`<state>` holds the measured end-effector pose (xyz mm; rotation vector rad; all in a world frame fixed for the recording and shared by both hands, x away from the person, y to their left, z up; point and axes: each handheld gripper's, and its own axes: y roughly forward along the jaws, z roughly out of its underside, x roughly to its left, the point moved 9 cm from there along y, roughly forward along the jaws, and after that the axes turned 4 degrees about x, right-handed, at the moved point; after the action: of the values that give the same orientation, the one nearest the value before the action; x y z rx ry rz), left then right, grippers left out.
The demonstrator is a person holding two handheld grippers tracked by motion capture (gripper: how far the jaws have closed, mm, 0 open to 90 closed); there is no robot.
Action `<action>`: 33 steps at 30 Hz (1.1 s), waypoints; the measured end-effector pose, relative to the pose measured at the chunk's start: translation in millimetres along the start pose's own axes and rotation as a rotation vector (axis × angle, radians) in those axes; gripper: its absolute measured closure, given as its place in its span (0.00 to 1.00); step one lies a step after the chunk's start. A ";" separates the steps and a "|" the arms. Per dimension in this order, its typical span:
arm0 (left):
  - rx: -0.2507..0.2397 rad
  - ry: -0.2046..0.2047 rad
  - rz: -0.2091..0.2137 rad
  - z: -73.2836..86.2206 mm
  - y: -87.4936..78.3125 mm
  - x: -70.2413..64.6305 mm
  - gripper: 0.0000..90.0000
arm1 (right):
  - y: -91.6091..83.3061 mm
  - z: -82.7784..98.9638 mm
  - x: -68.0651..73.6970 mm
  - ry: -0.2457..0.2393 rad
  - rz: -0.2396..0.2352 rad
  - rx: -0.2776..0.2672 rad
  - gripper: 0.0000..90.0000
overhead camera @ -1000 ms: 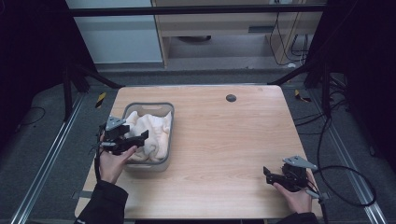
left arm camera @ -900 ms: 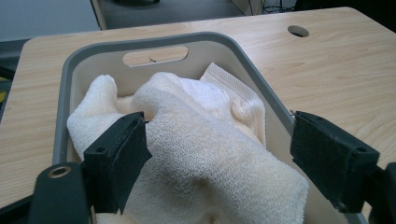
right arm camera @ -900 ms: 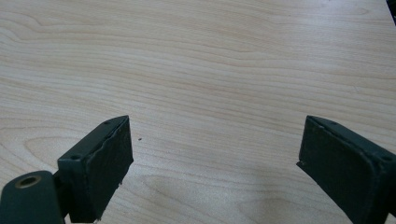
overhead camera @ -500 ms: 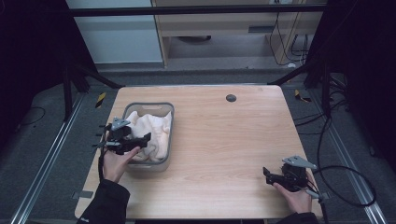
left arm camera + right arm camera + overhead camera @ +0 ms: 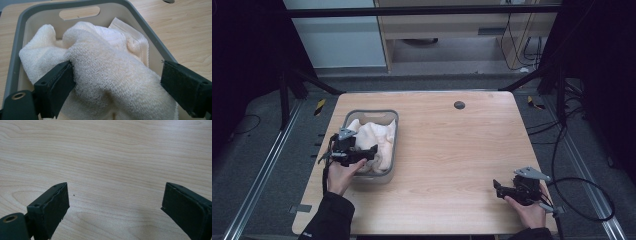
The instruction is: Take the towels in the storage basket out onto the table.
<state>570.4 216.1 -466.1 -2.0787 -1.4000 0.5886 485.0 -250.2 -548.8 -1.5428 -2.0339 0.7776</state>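
Left gripper [image 5: 371, 150] is over the near end of the grey bin [image 5: 390, 140] at the table's [image 5: 452, 150] left side; its jaws have just been opening and now stand spread, with the cream towel [image 5: 105, 72] bulging between them, brushing one pad, not pinched. Towel sits bunched inside the bin. Right gripper [image 5: 497, 187] rests at the near right corner, jaws spread over bare wood.
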 end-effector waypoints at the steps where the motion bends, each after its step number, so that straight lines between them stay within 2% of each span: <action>1: 0.002 -0.002 0.000 0.9 1.1 0.0 0.11 | 0.1 0.1 0.2 0.002 0.000 0.001 0.08; 8: 0.022 -0.015 0.008 6.6 6.7 -0.3 0.09 | 0.6 0.6 0.1 -0.003 0.002 0.005 0.07; 20: 0.006 -0.009 0.010 7.0 5.4 -5.4 0.08 | 1.8 1.3 0.0 -0.009 0.003 0.012 0.06; 26: 0.035 -0.010 -0.001 9.5 11.0 -6.1 0.09 | 2.0 1.6 0.2 -0.007 0.003 0.016 0.06; 28: 0.064 -0.003 -0.009 13.4 13.5 -6.0 0.10 | 2.0 1.8 0.2 -0.007 0.003 0.016 0.06; 31: 0.088 0.006 -0.017 17.6 16.5 -5.5 0.13 | 2.3 2.0 0.1 -0.009 0.003 0.019 0.06; 33: 0.093 0.005 -0.021 19.7 17.3 -4.5 0.19 | 2.1 2.2 0.2 -0.008 0.003 0.019 0.06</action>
<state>568.2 210.9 -492.1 -1.9884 -1.3637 0.6272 485.0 -249.9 -551.8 -1.5347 -2.0247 0.8031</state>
